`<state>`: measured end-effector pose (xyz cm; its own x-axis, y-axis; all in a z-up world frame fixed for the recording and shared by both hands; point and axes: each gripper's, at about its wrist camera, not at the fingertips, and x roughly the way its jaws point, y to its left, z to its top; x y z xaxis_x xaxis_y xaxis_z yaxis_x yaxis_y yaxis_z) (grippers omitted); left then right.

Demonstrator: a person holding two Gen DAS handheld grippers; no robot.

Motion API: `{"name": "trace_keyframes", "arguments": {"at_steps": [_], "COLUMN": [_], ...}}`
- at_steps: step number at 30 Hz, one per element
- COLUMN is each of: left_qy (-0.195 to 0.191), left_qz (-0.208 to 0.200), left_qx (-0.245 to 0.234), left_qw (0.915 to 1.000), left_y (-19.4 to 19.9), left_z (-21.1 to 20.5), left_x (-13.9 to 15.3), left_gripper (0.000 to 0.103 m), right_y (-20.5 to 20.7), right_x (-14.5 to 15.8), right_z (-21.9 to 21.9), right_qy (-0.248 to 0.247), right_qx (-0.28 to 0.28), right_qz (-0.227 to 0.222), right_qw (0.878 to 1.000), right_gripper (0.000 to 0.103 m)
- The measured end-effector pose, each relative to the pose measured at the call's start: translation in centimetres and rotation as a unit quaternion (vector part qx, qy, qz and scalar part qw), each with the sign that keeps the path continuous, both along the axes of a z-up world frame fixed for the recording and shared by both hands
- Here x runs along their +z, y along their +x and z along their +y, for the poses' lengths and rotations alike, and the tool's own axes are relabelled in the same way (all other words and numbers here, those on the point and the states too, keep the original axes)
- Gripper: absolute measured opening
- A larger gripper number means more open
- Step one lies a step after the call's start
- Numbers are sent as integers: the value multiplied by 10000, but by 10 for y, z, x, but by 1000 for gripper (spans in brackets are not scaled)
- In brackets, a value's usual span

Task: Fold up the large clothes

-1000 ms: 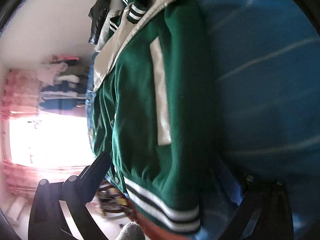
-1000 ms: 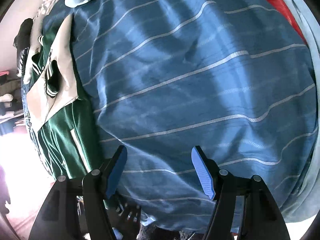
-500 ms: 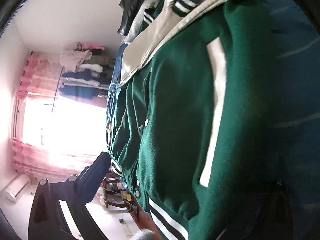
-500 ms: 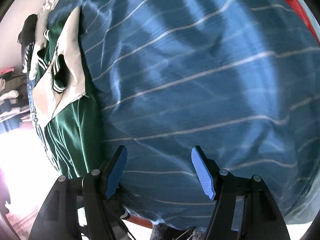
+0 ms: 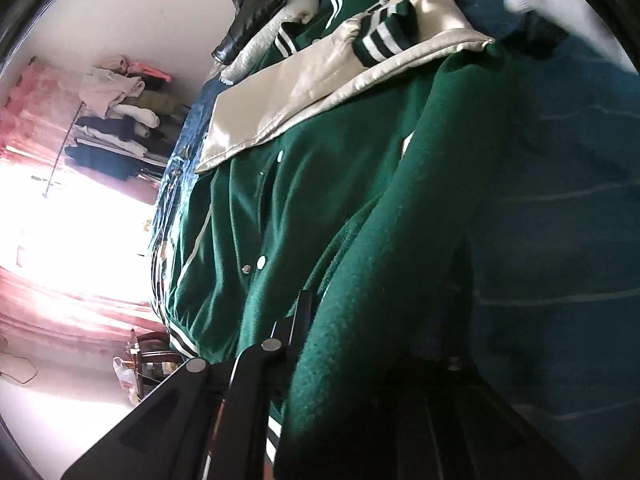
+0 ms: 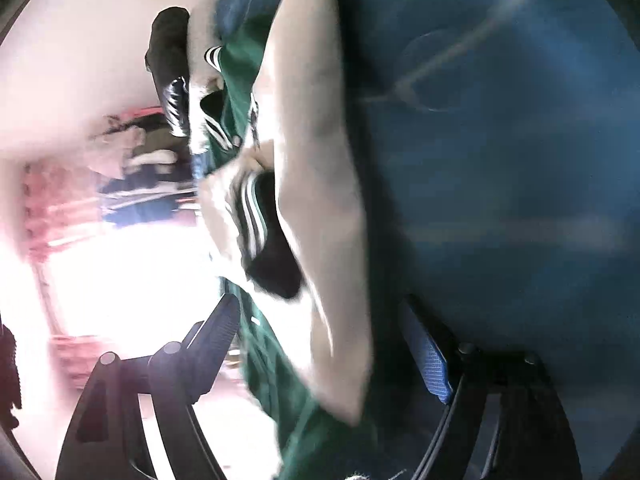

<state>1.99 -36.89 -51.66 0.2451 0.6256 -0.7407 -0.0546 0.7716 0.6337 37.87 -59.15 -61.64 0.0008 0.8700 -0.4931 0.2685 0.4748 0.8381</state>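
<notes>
My left gripper [image 5: 316, 344] sits at the bottom of its frame with its jaws pinched together on a fold of the green jacket [image 5: 320, 184]; the cloth rises from the clamp and drapes over the right finger, hiding it. From there the jacket spreads up through the middle of the frame across the blue striped bedding [image 5: 560, 240], its snap buttons showing near the centre. Its cream sleeve [image 5: 304, 92] lies diagonally across the upper part, ending in a green cuff [image 5: 384, 36] with white stripes. A black leather garment [image 5: 256, 20] lies at the top, against the pale wall. At the upper left of the frame I see a heap of clothes [image 5: 120, 108] on a rack, with pink curtains [image 5: 48, 320] around a glaring window below it.

My right gripper [image 6: 332, 344] is at the bottom of its own blurred frame, jaws apart and opening. The cream sleeve [image 6: 320, 200] and green jacket body [image 6: 280, 392] run down between the two fingers; I can't see the pads pressing on either. The striped cuff [image 6: 252, 220] sits left of centre, and the bedding [image 6: 500, 160] fills the right half.
</notes>
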Motion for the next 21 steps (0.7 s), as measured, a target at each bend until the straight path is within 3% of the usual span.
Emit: {"name": "trace_keyframes", "arguments": {"at_steps": [4,5,6,7,11,15,20,21], "left_qy": [-156,-230,-285,-372,-761,-1359,-2187,-2428], "left_qz": [-17,-37,-52,-75,-164,-398,-519,-563], "left_qx": [113,167,199,254,330,345,583,716], "left_qw": [9998,9996,9994,9990,9964,9893,9727,9658], "left_y": [3,4,5,6,2,-8,-14,-14], "left_z": [6,11,14,21,50,91,173,201], "left_x": [11,16,19,23,42,77,113,120], "left_gripper": [9,9,8,8,8,11,15,15], "right_y": [23,27,28,30,32,43,57,60], "right_x": [-14,-13,-12,-10,22,91,175,186], "right_z": [38,47,55,63,80,110,198,221], "right_qy": [230,67,-24,-48,-454,-629,-1188,-1386], "right_qx": [-24,-36,-83,-60,-159,-26,464,592], "right_qz": [201,192,194,232,229,-110,-540,-598], "right_qw": [9995,9998,9998,9997,9986,9980,9904,9868], "right_gripper": [81,58,25,22,16,16,16,15]}}
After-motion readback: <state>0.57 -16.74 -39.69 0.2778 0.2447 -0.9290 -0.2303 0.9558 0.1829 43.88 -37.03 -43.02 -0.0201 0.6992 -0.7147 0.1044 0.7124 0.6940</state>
